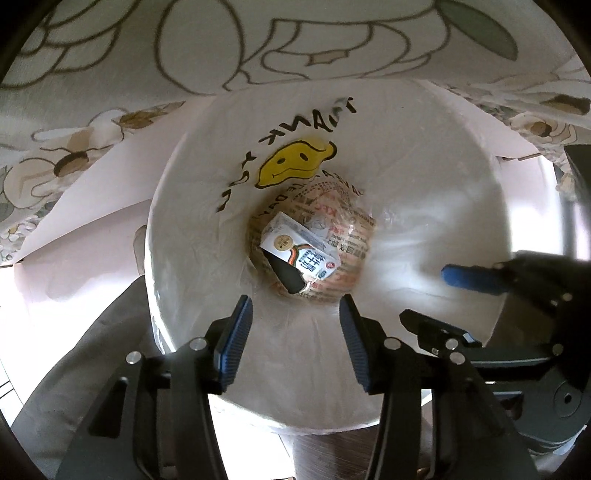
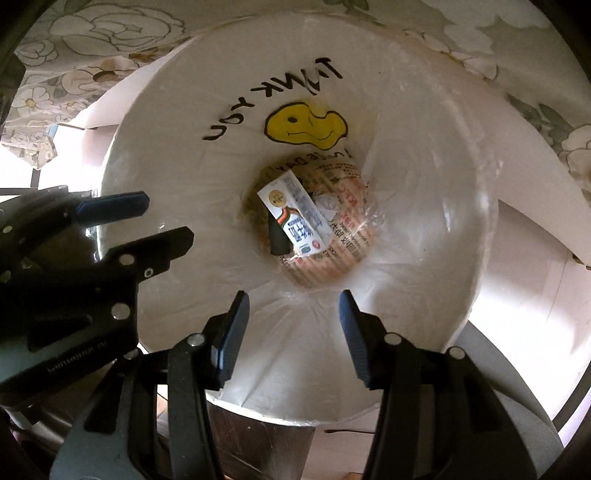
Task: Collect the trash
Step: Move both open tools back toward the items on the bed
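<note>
A round bin lined with a white plastic bag (image 1: 207, 206) (image 2: 424, 177), printed with a yellow smiley and "THANK YOU", fills both views from above. At its bottom lie a small white milk carton (image 1: 295, 251) (image 2: 295, 214), printed paper wrappers (image 1: 351, 243) (image 2: 340, 243) and a dark object (image 1: 288, 277) (image 2: 277, 236). My left gripper (image 1: 295, 321) is open and empty over the bin mouth. My right gripper (image 2: 293, 317) is open and empty beside it. Each gripper shows in the other's view: the right gripper (image 1: 476, 299), the left gripper (image 2: 144, 225).
A floral-patterned cloth (image 1: 110, 55) (image 2: 92, 33) hangs behind the bin over a pale panel (image 1: 92, 206). A bright floor (image 2: 535, 314) lies to the right of the bin. A grey shape (image 1: 92, 350) sits at the bin's lower left.
</note>
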Available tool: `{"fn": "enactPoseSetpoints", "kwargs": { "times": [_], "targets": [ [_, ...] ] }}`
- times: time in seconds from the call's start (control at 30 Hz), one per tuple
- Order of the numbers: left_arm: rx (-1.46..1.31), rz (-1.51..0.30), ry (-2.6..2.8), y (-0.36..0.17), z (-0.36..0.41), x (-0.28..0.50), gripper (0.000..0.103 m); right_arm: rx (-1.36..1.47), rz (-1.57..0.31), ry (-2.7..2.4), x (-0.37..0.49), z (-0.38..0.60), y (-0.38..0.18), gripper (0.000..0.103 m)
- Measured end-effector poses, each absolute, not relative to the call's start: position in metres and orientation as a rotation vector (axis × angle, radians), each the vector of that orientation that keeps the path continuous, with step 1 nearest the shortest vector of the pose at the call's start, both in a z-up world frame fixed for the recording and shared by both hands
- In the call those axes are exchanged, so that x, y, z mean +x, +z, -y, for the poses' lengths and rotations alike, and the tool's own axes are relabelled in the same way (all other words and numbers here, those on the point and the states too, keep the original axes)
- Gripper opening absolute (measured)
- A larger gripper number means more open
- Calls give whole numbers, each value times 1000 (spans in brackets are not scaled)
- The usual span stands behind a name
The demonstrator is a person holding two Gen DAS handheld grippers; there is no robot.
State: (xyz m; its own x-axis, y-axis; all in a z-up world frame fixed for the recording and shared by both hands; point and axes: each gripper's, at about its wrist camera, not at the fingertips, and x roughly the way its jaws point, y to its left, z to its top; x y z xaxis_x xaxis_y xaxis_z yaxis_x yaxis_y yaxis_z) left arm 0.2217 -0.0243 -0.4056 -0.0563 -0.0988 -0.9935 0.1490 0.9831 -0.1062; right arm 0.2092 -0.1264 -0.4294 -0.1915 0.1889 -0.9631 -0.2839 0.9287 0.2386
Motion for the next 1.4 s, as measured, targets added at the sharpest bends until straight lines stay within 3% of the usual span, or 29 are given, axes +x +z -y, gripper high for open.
{"fn": "enactPoseSetpoints", "kwargs": {
  "times": [0.37, 0.7, 1.23, 1.4],
  "targets": [
    [64, -1578, -201, -384, 19, 212, 51, -75, -1690, 418, 202, 141, -411, 52],
    [96, -1500, -207, -329, 6, 194, 52, -105, -1637, 462, 179, 144, -368, 52],
    [27, -1314, -191, -196, -16, 179, 55, -232, -1345, 527, 164, 160, -205, 52],
    [36, -1223, -172, -141, -21, 184, 62, -250, -1248, 519, 172, 172, -153, 52]
  ]
}}
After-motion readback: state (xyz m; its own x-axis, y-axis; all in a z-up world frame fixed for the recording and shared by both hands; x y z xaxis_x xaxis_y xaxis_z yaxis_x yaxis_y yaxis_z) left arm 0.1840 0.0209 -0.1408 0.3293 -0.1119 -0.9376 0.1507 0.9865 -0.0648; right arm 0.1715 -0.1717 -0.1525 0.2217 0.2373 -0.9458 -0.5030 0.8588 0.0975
